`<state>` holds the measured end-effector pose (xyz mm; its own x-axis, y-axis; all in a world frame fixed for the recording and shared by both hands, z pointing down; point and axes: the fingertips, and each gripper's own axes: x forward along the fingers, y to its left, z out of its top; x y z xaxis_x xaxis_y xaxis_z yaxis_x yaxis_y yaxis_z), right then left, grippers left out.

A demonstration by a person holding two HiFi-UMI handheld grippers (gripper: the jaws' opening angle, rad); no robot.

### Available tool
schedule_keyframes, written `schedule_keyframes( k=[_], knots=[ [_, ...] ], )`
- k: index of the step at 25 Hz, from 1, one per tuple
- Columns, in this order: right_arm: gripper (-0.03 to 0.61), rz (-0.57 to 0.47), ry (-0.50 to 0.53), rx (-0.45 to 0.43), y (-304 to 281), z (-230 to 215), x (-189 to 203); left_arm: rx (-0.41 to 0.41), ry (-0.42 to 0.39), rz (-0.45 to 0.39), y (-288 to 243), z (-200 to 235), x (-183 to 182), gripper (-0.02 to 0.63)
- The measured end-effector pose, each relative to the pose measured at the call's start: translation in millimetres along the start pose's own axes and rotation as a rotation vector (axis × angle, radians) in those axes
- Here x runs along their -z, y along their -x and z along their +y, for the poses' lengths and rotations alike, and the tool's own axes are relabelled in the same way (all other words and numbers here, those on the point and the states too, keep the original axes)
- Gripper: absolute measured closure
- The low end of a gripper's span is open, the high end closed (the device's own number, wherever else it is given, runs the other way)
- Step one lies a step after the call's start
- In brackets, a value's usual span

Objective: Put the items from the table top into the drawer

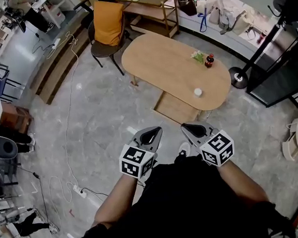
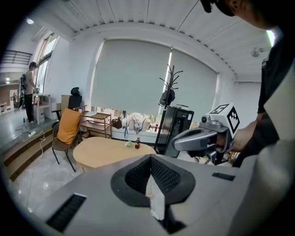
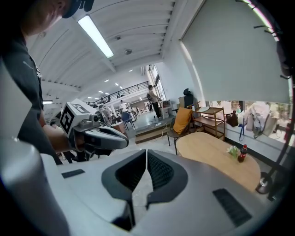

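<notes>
Bright even daylight, fisheye-warped edges — dark vignetted corners

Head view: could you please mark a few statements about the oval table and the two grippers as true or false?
1. A small dark bottle stands on the oval table. True.
2. The left gripper holds that bottle. False: its jaws are together with nothing between them, and it is well short of the table.
3. A chair draped in orange stands at one end of the table. True.
4. The right gripper has its jaws wide apart. False: they are shut and empty.
5. The white round thing lies on the floor. False: it lies on the table top, near the edge closest to the person.
</notes>
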<state>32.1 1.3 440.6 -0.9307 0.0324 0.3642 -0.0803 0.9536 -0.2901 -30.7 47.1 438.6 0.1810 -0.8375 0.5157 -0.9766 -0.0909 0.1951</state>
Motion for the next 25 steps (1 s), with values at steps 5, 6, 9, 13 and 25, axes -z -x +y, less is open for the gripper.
schedule_keyframes(
  k=[5, 6, 9, 13, 25],
  knots=[
    [0.574, 0.025, -0.02, 0.03, -7, -52, 1, 0.037, -0.014, 0.052, -48, 7, -14, 0.612],
    [0.574, 0.029, -0.028, 0.033, -9, -60, 3, 0.042, -0.02, 0.057, -55, 8, -18, 0.612],
    [0.574, 0.038, -0.048, 0.046, -12, -82, 4, 0.062, -0.036, 0.081, -74, 11, -28, 0.612],
    [0.574, 0.036, -0.086, 0.082, -15, -106, 4, 0.087, -0.086, 0.127, -94, 19, -37, 0.612],
    [0.574, 0.052, -0.206, 0.371, -59, -177, 10, 0.352, -0.229, 0.23, -179, 88, -63, 0.612]
  ],
)
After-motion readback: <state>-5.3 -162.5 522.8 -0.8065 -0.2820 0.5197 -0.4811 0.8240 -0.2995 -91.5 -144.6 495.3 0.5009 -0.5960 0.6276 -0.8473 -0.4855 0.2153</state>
